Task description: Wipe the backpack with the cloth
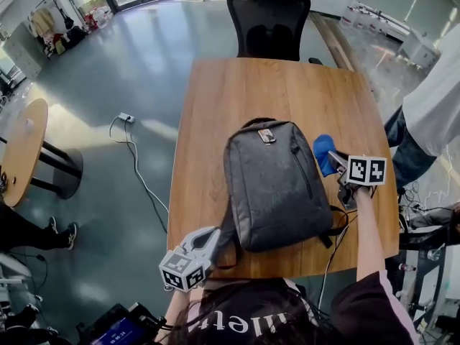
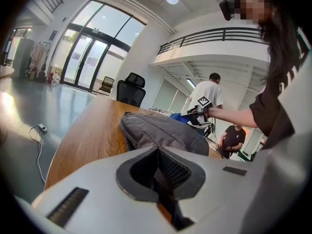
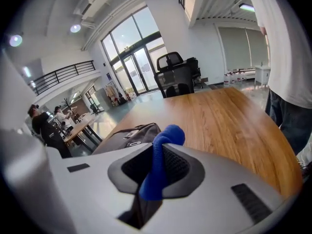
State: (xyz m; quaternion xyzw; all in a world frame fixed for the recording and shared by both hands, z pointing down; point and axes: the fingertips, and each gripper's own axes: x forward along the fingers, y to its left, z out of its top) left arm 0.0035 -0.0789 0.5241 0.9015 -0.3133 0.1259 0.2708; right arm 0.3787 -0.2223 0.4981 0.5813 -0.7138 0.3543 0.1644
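A grey backpack point(image 1: 277, 185) lies flat on the wooden table point(image 1: 237, 92), its top handle pointing away from me. My right gripper point(image 1: 338, 160) hovers at its right side, shut on a blue cloth point(image 1: 324, 153). In the right gripper view the cloth point(image 3: 161, 165) bulges up between the pads, with the backpack point(image 3: 129, 135) just beyond to the left. My left gripper point(image 1: 205, 244) sits at the backpack's near left corner by the table's front edge. Its jaws are shut with nothing visible between them, and the backpack point(image 2: 161, 130) lies ahead of it.
A black office chair point(image 1: 269, 24) stands at the table's far end. A person in a white shirt and jeans point(image 1: 431, 113) stands at the table's right side. A thin cable point(image 1: 336, 239) runs over the table near the backpack's right corner. A round table point(image 1: 25, 149) stands at left.
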